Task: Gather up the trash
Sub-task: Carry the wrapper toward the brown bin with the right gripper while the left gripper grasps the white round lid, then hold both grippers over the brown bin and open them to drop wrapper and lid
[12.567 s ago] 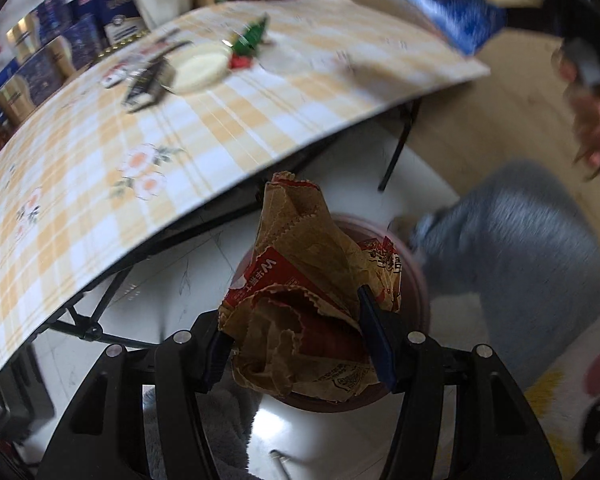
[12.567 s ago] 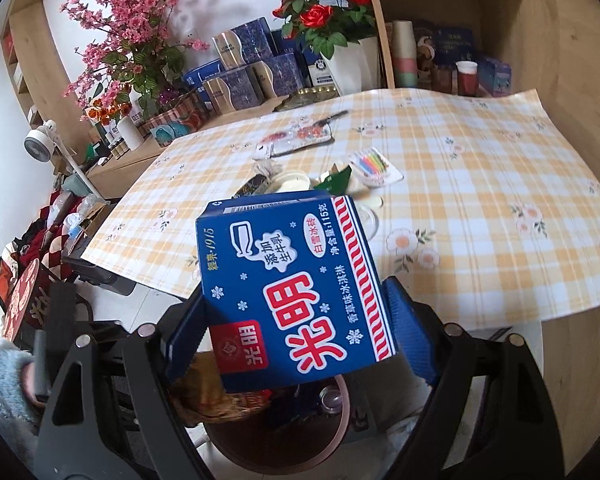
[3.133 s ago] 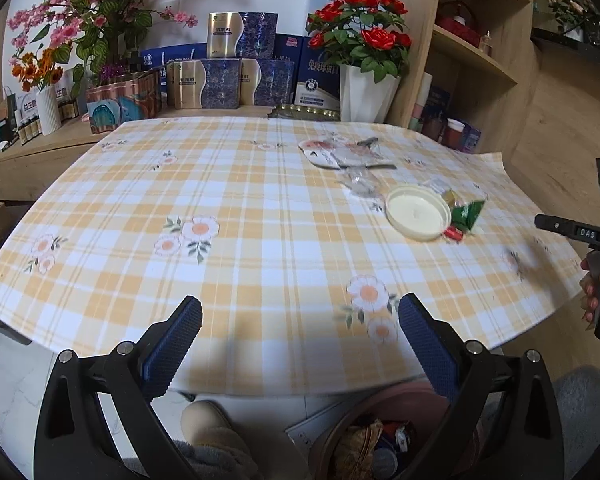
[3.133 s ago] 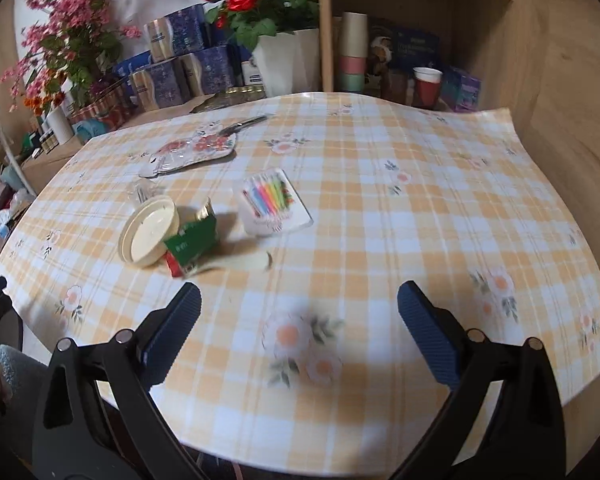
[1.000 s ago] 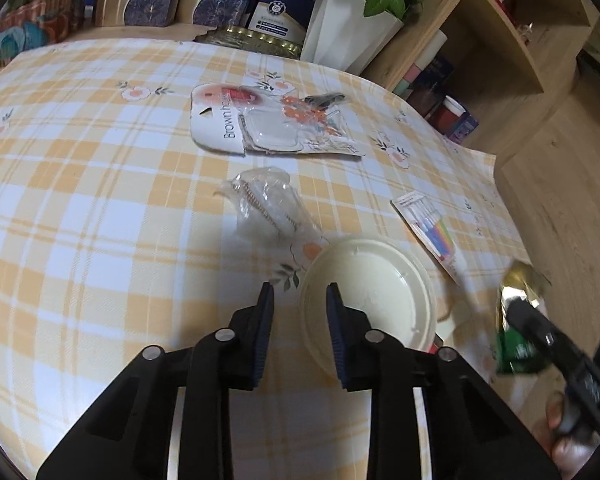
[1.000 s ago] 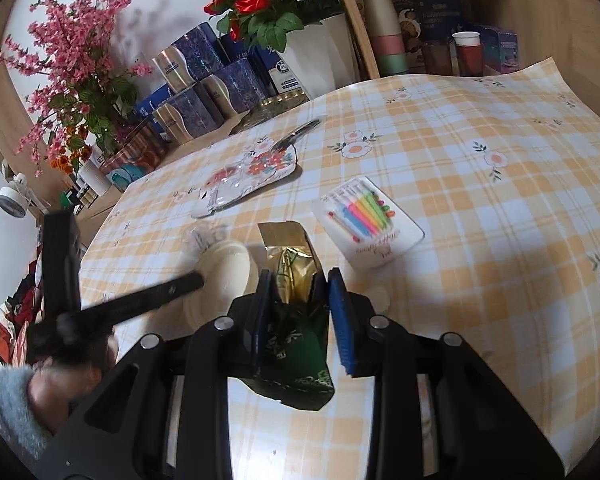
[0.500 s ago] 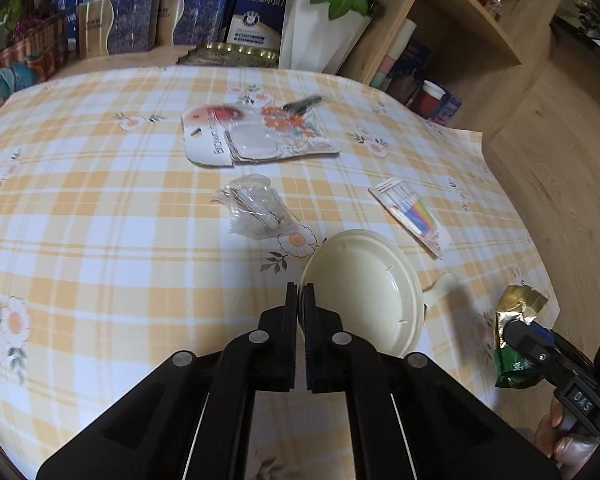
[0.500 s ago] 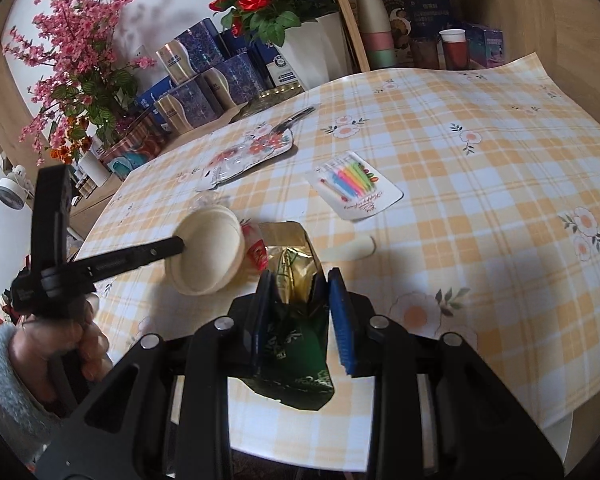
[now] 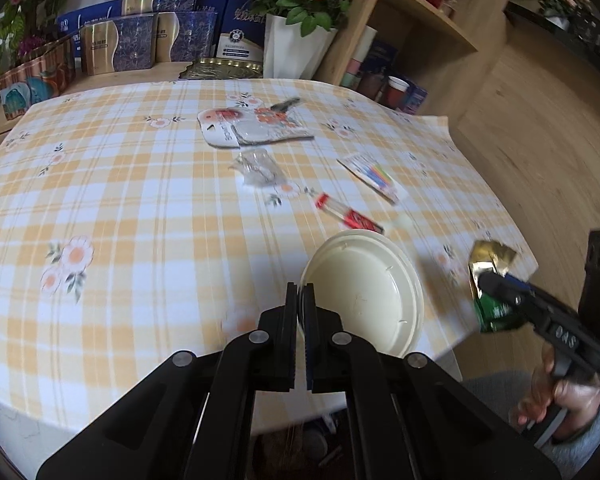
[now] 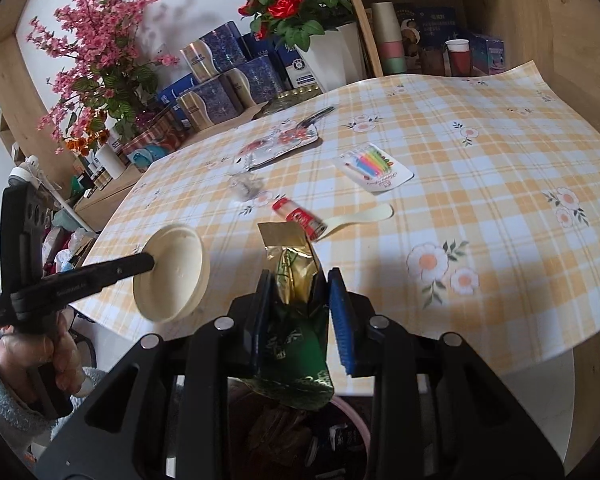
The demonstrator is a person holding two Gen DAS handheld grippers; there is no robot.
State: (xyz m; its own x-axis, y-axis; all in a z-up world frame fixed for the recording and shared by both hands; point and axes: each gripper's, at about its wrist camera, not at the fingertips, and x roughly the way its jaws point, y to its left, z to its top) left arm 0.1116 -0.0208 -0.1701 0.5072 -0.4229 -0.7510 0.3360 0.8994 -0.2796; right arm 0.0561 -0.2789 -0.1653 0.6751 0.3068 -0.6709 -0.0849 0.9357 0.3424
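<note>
The rim of a cream plastic lid [image 9: 364,292] is pinched between the closed jaws of the left gripper [image 9: 300,294], and the lid is held tilted over the near edge of the desk [image 9: 140,208]. In the right wrist view, the same lid [image 10: 174,272] is seen gripped at its left rim. A green and gold foil wrapper [image 10: 296,320] is clamped upright in the right gripper [image 10: 298,300], near the desk's near edge, with its gold top projecting above the jaws. Below that gripper, a pink-rimmed trash bin [image 10: 356,432] holding crumpled wrappers is seen on the floor. Farther out on the checked cloth, a red and white tube [image 10: 300,218] lies just beside a cream spoon [image 10: 360,216]. Beyond them a pack of coloured candles [image 10: 374,166] is found, and to its left a crumpled clear wrapper [image 9: 260,170]. At the far side, a flowered blister pack [image 9: 256,128] is laid flat.
</note>
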